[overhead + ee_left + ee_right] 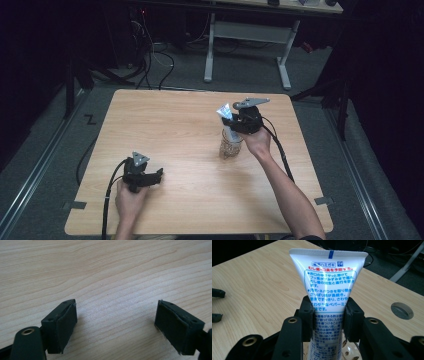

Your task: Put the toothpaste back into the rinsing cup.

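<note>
Right gripper (327, 315) jaws clamped on toothpaste tube (327, 282) above glass (230, 144), left gripper (116, 322) jaws apart.

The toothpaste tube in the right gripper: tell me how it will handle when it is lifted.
The toothpaste tube probably dents where the right gripper clamps its middle, since it looks soft. Its glossy skin may slip. The patterned glass it stands in looks light and could tip if dragged along.

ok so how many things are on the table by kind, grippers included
toothpaste tube: 1
glass cup: 1
grippers: 2, left gripper open over bare table, right gripper shut on the tube
total: 4
</note>
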Tool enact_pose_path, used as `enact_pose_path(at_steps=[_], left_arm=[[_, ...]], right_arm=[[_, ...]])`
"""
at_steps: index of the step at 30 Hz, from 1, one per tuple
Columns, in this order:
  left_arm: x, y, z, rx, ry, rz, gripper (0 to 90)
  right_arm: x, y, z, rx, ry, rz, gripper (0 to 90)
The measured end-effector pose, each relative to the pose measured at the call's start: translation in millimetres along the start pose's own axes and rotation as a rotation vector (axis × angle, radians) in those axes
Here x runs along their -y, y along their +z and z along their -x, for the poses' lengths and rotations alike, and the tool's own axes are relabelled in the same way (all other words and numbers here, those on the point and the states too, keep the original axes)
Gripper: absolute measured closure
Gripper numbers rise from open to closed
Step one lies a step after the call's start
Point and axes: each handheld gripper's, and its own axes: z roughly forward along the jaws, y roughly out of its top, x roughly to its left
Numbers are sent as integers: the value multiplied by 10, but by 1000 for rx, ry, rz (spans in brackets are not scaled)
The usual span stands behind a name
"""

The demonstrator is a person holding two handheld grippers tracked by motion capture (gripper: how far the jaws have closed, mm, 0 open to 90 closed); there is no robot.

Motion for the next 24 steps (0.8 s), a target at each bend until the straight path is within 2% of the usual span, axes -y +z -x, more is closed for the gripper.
enact_pose_path(at_steps=[24], left_arm=[[0,0,0,0,0,0,180]], right_arm=[[55,-2,27,2,3,-23,654]])
